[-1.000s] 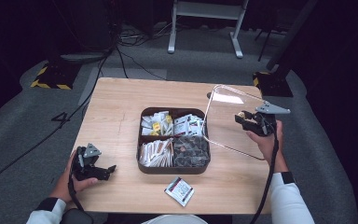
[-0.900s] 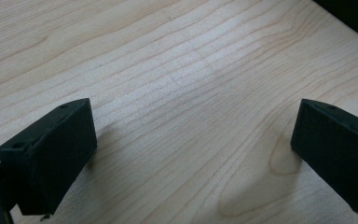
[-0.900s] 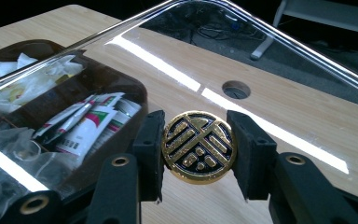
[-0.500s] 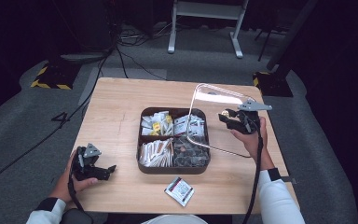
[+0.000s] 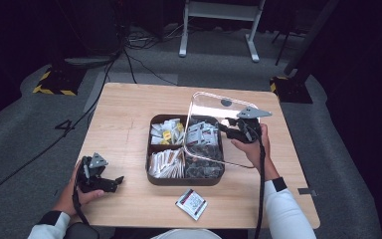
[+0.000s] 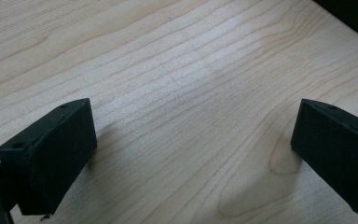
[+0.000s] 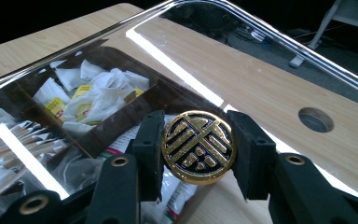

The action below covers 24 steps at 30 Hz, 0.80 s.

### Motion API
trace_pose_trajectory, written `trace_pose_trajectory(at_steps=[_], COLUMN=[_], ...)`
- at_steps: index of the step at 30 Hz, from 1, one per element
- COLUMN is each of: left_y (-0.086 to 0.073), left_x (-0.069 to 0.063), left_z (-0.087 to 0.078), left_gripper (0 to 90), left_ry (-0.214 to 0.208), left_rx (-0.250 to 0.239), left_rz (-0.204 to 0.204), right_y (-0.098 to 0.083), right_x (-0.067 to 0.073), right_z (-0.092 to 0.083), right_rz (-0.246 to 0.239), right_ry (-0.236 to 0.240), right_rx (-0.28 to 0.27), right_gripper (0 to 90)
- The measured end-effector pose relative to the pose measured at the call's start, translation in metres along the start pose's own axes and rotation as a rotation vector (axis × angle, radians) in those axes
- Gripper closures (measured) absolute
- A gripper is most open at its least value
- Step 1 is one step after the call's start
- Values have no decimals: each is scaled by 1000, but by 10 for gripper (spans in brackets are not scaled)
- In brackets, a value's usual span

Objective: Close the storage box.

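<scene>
A dark brown four-compartment box [image 5: 151,179] of tea bags and sachets sits mid-table. Its clear lid [image 5: 206,107] hangs tilted over the box's right half. My right gripper [image 5: 227,128] is shut on the lid's round gold knob [image 7: 198,146], one black pad on each side of it. Through the lid [image 7: 261,79] I see white tea bags and paper sticks in the compartments below. My left gripper [image 5: 114,181] rests on the table [image 5: 124,114] left of the box, open. Its two jaws stand wide apart over bare wood [image 6: 191,144].
A single sachet [image 5: 191,203] lies on the table in front of the box, near the front edge. A round cable hole [image 5: 226,102] sits in the tabletop behind the lid. Dark floor, cables and a metal stand lie beyond the table.
The right hand has carried the lid leftward, from beside the table's right edge to over the right half of the box. The left gripper has stayed put.
</scene>
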State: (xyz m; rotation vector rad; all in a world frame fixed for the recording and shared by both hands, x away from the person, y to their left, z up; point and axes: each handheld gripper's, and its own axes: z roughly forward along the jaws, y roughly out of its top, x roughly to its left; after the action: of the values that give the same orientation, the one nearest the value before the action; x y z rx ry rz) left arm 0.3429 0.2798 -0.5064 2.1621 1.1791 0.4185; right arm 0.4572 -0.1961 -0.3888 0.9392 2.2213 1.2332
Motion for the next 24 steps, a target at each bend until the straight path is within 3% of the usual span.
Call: trace_pose_trajectory(at_steps=[13,24], left_y=[0,0], left_x=[0,0], left_z=[0,0], left_gripper=[4,4], left_ry=[-1,-1], left_rx=[2,2], left_rz=[0,0], right_y=[9,11], right_x=[27,59], right_z=[24,54], right_rz=[-23,-69], right_ry=[43,95], right_rx=[19,63], right_gripper=[589,589])
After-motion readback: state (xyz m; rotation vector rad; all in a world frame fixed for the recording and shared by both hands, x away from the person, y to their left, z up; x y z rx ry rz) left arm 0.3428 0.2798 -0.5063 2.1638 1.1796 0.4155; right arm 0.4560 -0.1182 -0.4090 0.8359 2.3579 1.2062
